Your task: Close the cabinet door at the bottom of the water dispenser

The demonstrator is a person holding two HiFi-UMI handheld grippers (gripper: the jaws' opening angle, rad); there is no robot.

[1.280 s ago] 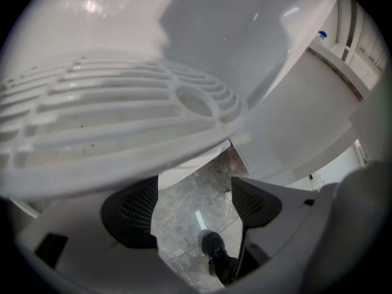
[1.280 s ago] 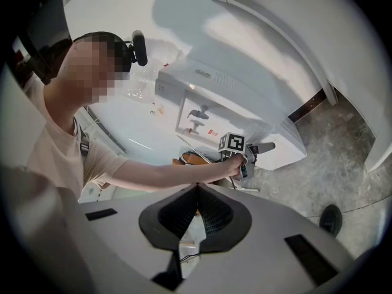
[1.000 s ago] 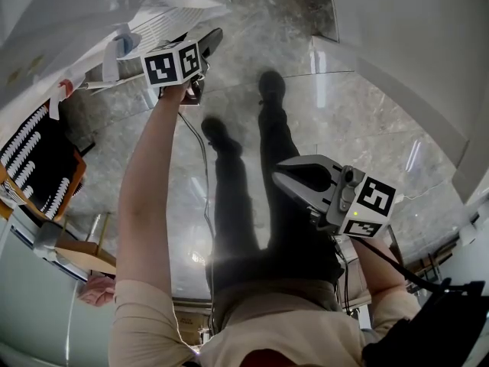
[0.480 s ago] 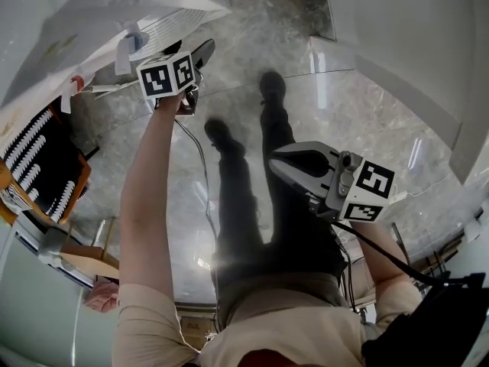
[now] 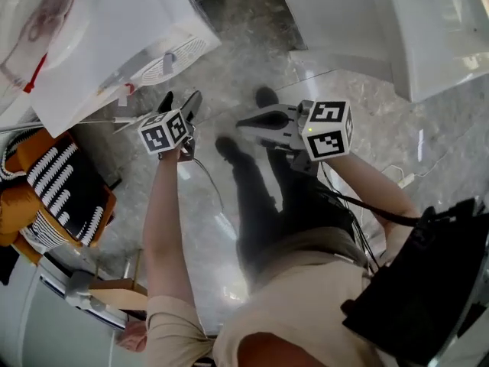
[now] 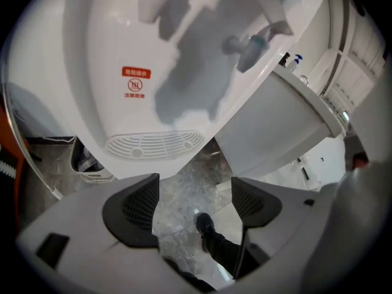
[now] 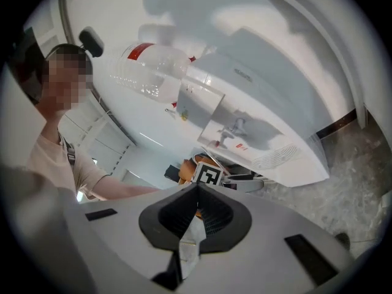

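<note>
One water dispenser (image 6: 122,54) carries one clear bottle (image 7: 150,69), contents indiscernible. Two grippers: left gripper (image 6: 196,202) jaws apart, empty; right gripper (image 7: 195,216) jaws together.

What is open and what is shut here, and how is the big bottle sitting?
left gripper: open, nothing between its jaws.
right gripper: shut, holding nothing.
water bottle: neck down on top of the water dispenser.
cabinet door: cannot tell; no view shows it clearly.
</note>
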